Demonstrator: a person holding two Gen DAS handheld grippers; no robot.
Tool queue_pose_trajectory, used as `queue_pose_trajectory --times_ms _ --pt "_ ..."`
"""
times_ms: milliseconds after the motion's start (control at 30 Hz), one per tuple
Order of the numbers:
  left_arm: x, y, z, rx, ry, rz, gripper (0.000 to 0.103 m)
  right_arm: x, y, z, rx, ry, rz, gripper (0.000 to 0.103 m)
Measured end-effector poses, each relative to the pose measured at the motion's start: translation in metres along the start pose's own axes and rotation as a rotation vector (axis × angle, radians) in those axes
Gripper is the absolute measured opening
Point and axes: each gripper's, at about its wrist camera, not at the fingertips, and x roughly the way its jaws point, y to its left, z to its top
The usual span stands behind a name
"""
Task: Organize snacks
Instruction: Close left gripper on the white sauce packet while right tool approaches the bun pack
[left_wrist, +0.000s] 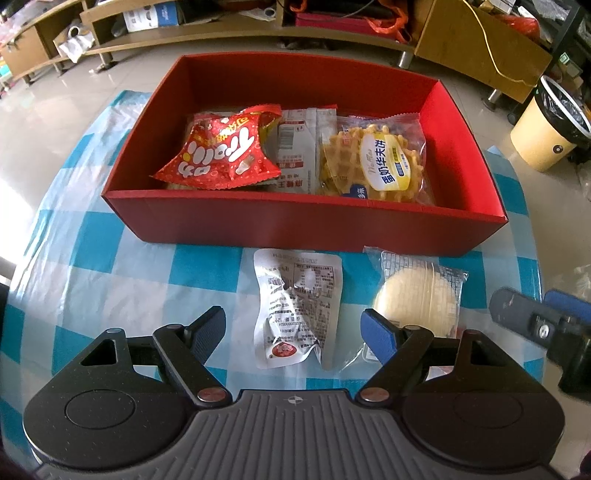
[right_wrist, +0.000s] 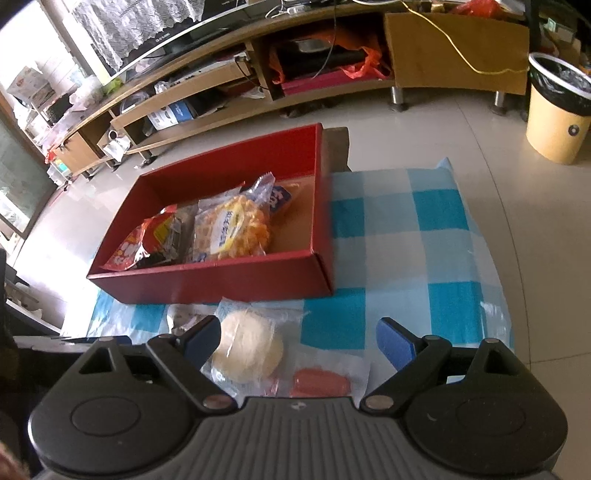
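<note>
Left wrist view: left gripper (left_wrist: 293, 328) jaws spread wide, nothing clamped, a white foil pouch (left_wrist: 297, 308) lying between them on the checked tabletop (left_wrist: 110, 266). Clear packet with a pale round cake (left_wrist: 421, 295) lies just beside it, in front of the red box (left_wrist: 295, 229). Box holds a red snack bag (left_wrist: 221, 151) and a waffle packet (left_wrist: 373, 162). Right wrist view: right gripper (right_wrist: 299, 341) jaws apart, empty, above the cake packet and a wrapped orange-red sausage (right_wrist: 321, 382).

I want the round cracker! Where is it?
The round pale cracker in its clear wrapper lies on the blue checked tablecloth, in front of the red cardboard box, right of the white foil packet.
</note>
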Motion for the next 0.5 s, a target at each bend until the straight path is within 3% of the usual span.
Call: queue_pose_trajectory --times_ms 200,500 --pt "0.005 0.001 0.005 -0.018 0.005 0.003 0.084 0.005 0.001 -0.01 0.008 0.024 -0.004 0.089" --pt "0.032 0.005 0.009 -0.052 0.072 0.009 0.067 0.015 0.004 -0.004 0.026 0.034 0.01 0.089"
